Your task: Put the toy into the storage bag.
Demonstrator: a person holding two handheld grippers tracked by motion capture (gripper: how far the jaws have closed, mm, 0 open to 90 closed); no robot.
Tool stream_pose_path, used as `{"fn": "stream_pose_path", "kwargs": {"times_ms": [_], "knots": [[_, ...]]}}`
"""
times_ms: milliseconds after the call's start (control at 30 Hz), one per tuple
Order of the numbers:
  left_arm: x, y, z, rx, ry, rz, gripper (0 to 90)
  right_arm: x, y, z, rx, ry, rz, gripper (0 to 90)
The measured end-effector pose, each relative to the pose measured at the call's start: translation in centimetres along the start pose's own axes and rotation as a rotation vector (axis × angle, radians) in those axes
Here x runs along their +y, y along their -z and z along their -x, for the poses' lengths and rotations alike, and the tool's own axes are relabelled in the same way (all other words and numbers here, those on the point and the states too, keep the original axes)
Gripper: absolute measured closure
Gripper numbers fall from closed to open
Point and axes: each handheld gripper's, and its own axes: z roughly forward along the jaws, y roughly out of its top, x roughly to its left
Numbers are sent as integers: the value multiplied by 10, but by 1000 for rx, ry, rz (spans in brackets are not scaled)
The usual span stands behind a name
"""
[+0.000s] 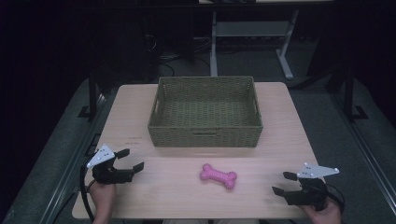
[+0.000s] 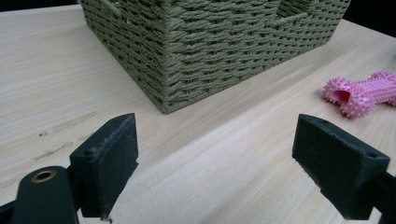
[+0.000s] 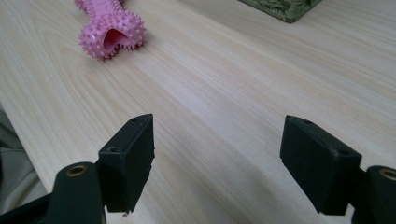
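Either side of the pink bone toy (image 1: 218, 175), both grippers' jaws wide, empty.

A pink spiky bone toy (image 1: 218, 175) lies flat on the table, between both grippers.

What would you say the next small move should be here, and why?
Probably bring the right gripper in toward the pink bone toy. The toy lies loose on the table in front of the woven basket, between the two grippers, and nothing holds it. The right gripper's jaws stand open with only bare wood between them, as do those of the left gripper.
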Motion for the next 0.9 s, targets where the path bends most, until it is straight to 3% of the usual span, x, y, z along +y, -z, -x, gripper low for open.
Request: {"fn": "stream_pose_path", "kwargs": {"times_ms": [167,267,400,700,900], "knots": [[-1,-2,-2,-7,4,-7,139,7,-2,-4,11,14,-23,240],[-1,-1,-2,-23,9,15,139,19,-3,-17,18,67,-19,231],[-1,0,-2,-13,2,12,139,32,-7,-22,39,93,-34,229],[-2,0,-3,-8,13,14,139,53,-17,-24,65,127,-63,217],[-2,0,-3,-10,22,18,139,66,-29,-25,94,138,-111,212]]}}
